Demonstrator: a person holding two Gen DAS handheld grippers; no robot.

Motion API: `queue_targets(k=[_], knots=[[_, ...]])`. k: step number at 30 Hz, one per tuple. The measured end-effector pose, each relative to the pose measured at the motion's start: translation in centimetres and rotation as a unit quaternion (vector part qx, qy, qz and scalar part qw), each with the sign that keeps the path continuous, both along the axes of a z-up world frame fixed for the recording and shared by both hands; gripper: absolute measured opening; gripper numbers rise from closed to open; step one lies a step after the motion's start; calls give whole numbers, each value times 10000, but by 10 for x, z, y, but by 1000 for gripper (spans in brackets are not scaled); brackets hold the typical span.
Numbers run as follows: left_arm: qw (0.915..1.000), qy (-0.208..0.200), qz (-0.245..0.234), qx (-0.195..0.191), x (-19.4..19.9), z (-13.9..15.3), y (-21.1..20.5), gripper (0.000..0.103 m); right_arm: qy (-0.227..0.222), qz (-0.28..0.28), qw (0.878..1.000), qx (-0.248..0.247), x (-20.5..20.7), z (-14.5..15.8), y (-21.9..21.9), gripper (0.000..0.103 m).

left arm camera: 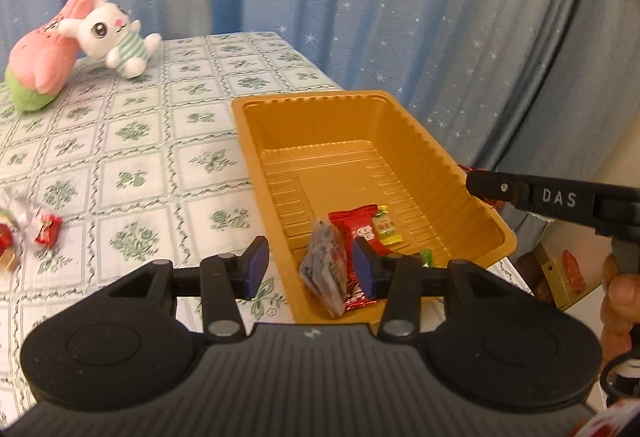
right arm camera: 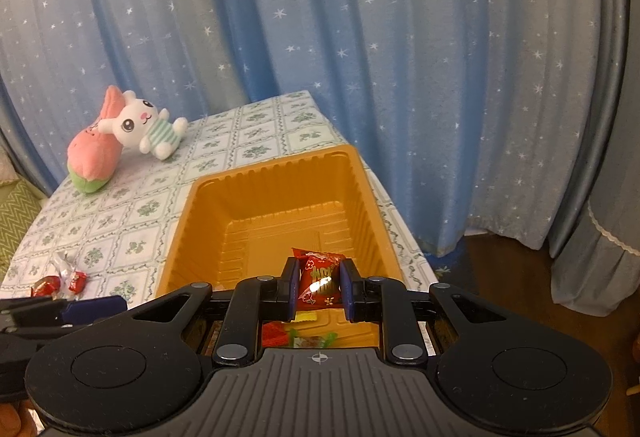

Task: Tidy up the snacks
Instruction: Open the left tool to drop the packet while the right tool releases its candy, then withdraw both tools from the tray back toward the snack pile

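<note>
The red foil snack packet (right arm camera: 320, 279), printed with gold lettering and catching a bright glare, is pinched upright between the blue pads of the right hand-held gripper (right arm camera: 319, 287), its long axis running from 6 to 12 o'clock in the right wrist view, over the near end of the tray. Below it lies the golden-orange ribbed plastic tray (left arm camera: 404, 125), its long axis stretching away toward 12 o'clock. In its near end rest a greyish translucent wrapped snack (left arm camera: 325, 273), a red wrapped candy bar (left arm camera: 360, 229) and a small yellow-green sweet (left arm camera: 386, 227). The left hand-held gripper (left arm camera: 308, 269) hangs spread at the tray's near-left corner, gripping nothing. At 9 o'clock, loose red-and-silver candies (left arm camera: 44, 227) lie on the green floral checked surface (left arm camera: 160, 141).
</note>
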State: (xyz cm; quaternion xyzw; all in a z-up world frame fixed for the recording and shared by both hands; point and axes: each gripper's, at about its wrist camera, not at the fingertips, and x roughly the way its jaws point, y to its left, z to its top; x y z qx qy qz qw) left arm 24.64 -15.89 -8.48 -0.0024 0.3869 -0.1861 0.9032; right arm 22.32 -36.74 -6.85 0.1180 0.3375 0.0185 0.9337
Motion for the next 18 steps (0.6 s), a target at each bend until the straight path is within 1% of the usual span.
queue_targets(k=[4, 5, 6, 7, 8, 12, 16, 18], knots=[[9999, 5, 110, -28, -4, 0, 7, 44, 13, 127, 9997, 195, 10, -1, 1, 22], [9999, 3, 129, -36, -5, 1, 9, 46, 51, 140, 9996, 238, 12, -2, 0, 29], [9999, -7, 149, -39, -7, 2, 11, 47, 77, 97, 9996, 253, 13, -2, -2, 46], [9998, -22, 172, -38, -10, 3, 13, 47, 56, 34, 9996, 287, 13, 0, -4, 54], [9998, -29, 183, -36, -11, 4, 15, 48, 4, -35, 9994, 342, 11, 2, -7, 58], [9997, -52, 253, -51, -19, 10, 25, 50, 4, -204, 9990, 410, 0, 10, -14, 58], [9994, -88, 334, -62, -31, 20, 35, 51, 28, -279, 9987, 415, -18, 19, -16, 58], [9992, -118, 377, -75, -38, 25, 41, 53, 19, -294, 9987, 426, -28, 23, -14, 58]])
